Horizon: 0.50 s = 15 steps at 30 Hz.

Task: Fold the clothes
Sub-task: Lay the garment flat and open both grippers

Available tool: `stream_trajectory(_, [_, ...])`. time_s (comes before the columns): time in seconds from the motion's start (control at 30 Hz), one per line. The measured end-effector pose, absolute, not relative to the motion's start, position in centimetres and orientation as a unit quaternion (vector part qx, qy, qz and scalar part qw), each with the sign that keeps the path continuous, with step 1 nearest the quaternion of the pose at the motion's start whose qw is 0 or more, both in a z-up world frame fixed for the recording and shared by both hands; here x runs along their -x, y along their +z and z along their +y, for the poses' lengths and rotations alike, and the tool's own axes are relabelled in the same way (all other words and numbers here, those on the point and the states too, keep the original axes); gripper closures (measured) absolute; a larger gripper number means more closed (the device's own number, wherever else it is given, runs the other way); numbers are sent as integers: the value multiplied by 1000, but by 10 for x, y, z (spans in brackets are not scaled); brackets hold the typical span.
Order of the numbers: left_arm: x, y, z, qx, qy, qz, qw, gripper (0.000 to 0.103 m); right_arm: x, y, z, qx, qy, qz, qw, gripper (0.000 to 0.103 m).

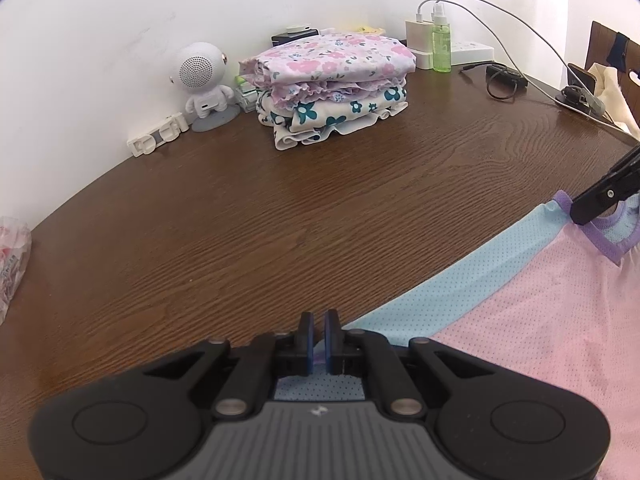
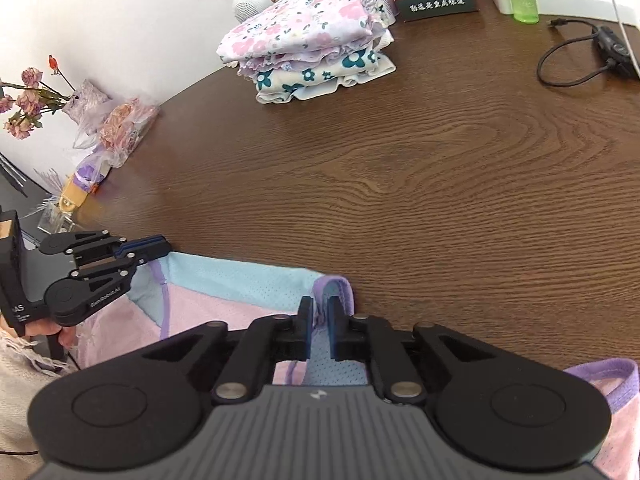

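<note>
Two floral garments (image 1: pixel 328 92) lie folded, stacked, upper centre of frame on bench (image 1: pixel 280 220). Pink-blue mesh top (image 1: pixel 520 320) at lower right, unfolded. Left hand-held gripper (image 1: pixel 318 336) and right hand-held gripper (image 2: pixel 320 320) each pinch its blue edge, jaws narrow. Judgement: stack done, this top left to fold.

My left gripper (image 1: pixel 319 334) sits low in front of me, its two fingers squeezed almost together. My right gripper (image 2: pixel 319 320) is low too, off to the right, fingers pinched close the same way. A bit of my hand (image 2: pixel 60 330) shows holding the left handle.
</note>
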<state>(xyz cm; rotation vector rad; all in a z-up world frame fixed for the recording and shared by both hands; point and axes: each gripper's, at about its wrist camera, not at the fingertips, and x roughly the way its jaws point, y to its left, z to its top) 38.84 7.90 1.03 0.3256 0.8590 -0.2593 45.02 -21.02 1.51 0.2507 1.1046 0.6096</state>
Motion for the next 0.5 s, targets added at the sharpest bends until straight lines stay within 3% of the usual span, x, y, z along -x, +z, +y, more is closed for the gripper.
stream_trajectory(0.07, [-389,12,83,-143,-123,417,889,98,-443,22,-211,-106,291,506,805,70])
stream_trajectory(0.13, [-388,15,90,-124,-124,419,891,92,-429,32,-211,-66,298,491,816,70])
stream_trajectory(0.33, [-367,25,105,-117,-121,416,894,91,-393,40,-227,18,296,484,824,70])
stream_trajectory(0.5, [-350,19,115,-130,-111,432,885,91,-383,32,-245,27,284,490,824,72])
